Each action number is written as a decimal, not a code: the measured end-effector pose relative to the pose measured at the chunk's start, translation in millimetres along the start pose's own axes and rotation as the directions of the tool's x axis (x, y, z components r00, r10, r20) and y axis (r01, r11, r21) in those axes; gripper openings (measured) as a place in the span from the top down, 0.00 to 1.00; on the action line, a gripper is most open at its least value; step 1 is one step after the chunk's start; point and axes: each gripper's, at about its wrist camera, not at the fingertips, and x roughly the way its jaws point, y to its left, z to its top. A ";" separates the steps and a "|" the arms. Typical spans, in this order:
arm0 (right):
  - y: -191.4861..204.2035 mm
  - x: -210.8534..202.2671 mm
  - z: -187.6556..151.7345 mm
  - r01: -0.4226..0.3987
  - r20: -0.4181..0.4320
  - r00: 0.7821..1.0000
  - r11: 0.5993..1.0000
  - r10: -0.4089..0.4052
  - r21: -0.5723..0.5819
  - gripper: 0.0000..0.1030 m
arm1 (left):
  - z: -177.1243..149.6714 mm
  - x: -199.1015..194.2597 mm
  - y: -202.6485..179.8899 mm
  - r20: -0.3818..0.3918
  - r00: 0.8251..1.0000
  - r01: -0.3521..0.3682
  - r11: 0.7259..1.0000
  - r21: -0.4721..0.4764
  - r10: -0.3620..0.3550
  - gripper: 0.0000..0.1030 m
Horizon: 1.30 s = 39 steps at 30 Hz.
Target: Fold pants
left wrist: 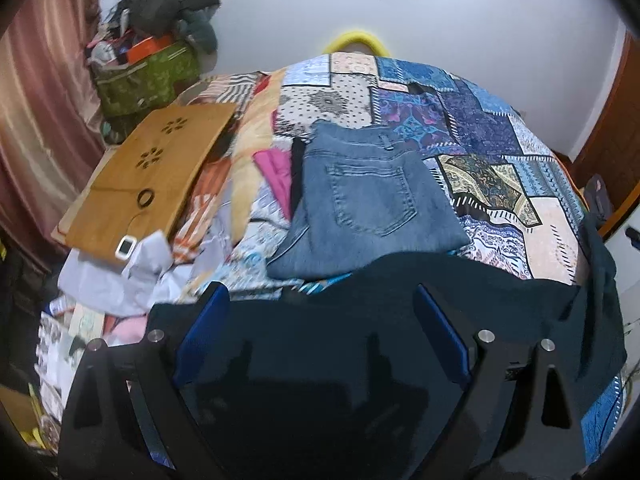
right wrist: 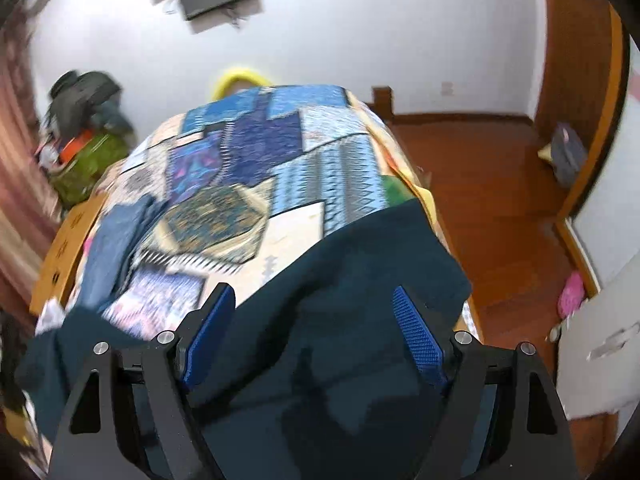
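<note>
Dark teal pants lie spread and rumpled across the bed's near edge. Left hand-held gripper and right hand-held gripper hover above them, jaws spread wide.

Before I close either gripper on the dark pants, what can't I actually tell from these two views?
- Dark pants: near part is in shadow under the left gripper; waistband and legs can't be told apart.
- Right wrist view: motion blur smears the quilt and folded jeans.
- Right gripper: whether its fingers touch the cloth is unclear.
- Pants' right edge drops over the bed side, out of sight.
</note>
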 end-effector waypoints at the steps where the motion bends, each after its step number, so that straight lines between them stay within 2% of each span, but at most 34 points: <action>1: -4.3 11.3 6.9 0.006 -0.014 1.000 1.000 -0.006 0.016 0.24 | 3.1 5.3 -5.8 -0.004 1.000 0.004 1.000 0.012 -0.004 0.09; 8: -24.5 84.6 35.6 0.036 -0.105 0.994 0.993 -0.024 0.116 0.24 | 5.6 38.4 -37.2 -0.059 0.998 0.017 0.994 0.104 -0.010 0.09; 11: -33.0 115.2 37.6 0.016 -0.173 0.985 0.988 0.011 0.154 0.25 | 0.3 51.5 -44.0 -0.096 0.995 0.048 0.994 0.100 -0.038 0.09; 13: -37.8 131.7 33.2 0.022 -0.212 0.977 0.985 0.014 0.170 0.36 | -4.7 60.6 -47.0 -0.134 0.989 0.069 0.993 0.091 -0.056 0.09; 14: -38.3 136.0 30.9 0.039 -0.220 0.976 0.986 -0.001 0.165 0.47 | -7.1 61.9 -48.7 -0.141 0.988 0.072 0.993 0.091 -0.059 0.09; 15: -38.9 138.4 29.5 0.050 -0.223 0.975 0.987 -0.015 0.151 0.51 | -9.2 64.4 -50.7 -0.148 0.987 0.071 0.993 0.094 -0.057 0.09; 17: -40.6 135.2 26.4 0.057 -0.210 0.977 0.991 -0.030 0.122 0.74 | -13.3 67.3 -54.8 -0.155 0.987 0.062 0.992 0.106 -0.045 0.09; 18: -42.8 129.8 24.1 0.031 -0.201 0.979 0.992 -0.006 0.121 0.88 | -14.6 67.4 -56.5 -0.158 0.987 0.060 0.992 0.112 -0.042 0.09; 20: -49.3 117.0 20.7 -0.003 -0.190 0.981 0.990 0.030 0.142 0.93 | -16.7 66.1 -60.3 -0.166 0.985 0.063 0.991 0.120 -0.042 0.09; 23: -55.1 86.0 13.5 -0.018 -0.141 0.989 0.993 0.034 0.116 0.96 | -18.0 61.1 -70.2 -0.175 0.983 0.076 0.987 0.139 -0.051 0.09; 29: -68.4 12.8 2.6 -0.010 -0.048 0.999 0.998 0.013 0.069 0.97 | -23.7 39.5 -101.0 -0.160 0.984 0.105 0.976 0.190 -0.075 0.09; 30: -68.8 -0.6 1.6 0.003 -0.044 0.999 0.999 -0.001 0.052 0.95 | -25.5 34.1 -106.8 -0.148 0.986 0.102 0.975 0.199 -0.073 0.09; 33: -59.8 2.8 11.7 -0.015 -0.085 0.996 0.998 0.020 0.060 0.91 | -28.1 22.4 -114.6 -0.120 0.990 0.100 0.974 0.203 -0.076 0.09; 34: -54.9 5.0 13.9 -0.015 -0.099 0.995 0.998 0.021 0.057 0.87 | -28.5 19.4 -115.7 -0.114 0.990 0.100 0.975 0.200 -0.079 0.09; 35: -50.8 6.5 16.0 -0.010 -0.103 0.995 0.999 0.015 0.046 0.72 | -28.3 17.2 -116.0 -0.109 0.991 0.101 0.975 0.196 -0.080 0.09; 36: -45.7 9.7 18.3 0.000 -0.096 0.995 1.000 0.002 0.030 0.52 | -27.4 14.2 -115.2 -0.100 0.992 0.098 0.977 0.188 -0.080 0.09; 37: -41.2 14.0 20.2 0.013 -0.083 0.996 1.000 -0.012 0.012 0.47 | -26.6 12.2 -113.8 -0.093 0.992 0.095 0.979 0.182 -0.079 0.09; 39: -33.0 25.9 23.3 0.029 -0.084 0.996 1.000 -0.030 -0.008 0.44 | -22.4 10.3 -109.0 -0.080 0.994 0.091 0.981 0.171 -0.078 0.09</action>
